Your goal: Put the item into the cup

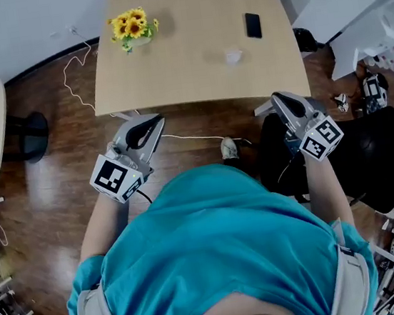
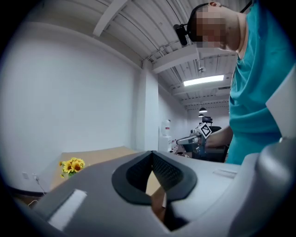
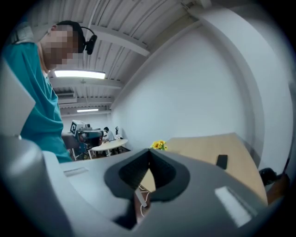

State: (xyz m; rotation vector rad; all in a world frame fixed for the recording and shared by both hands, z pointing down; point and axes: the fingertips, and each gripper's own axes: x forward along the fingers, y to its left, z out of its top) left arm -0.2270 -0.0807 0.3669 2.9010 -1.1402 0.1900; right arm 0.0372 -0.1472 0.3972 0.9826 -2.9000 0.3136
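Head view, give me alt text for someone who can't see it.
Seen from above, a person in a teal shirt holds the left claw and right claw just short of a wooden table. On it sit sunflowers, a black phone and a small pale object.
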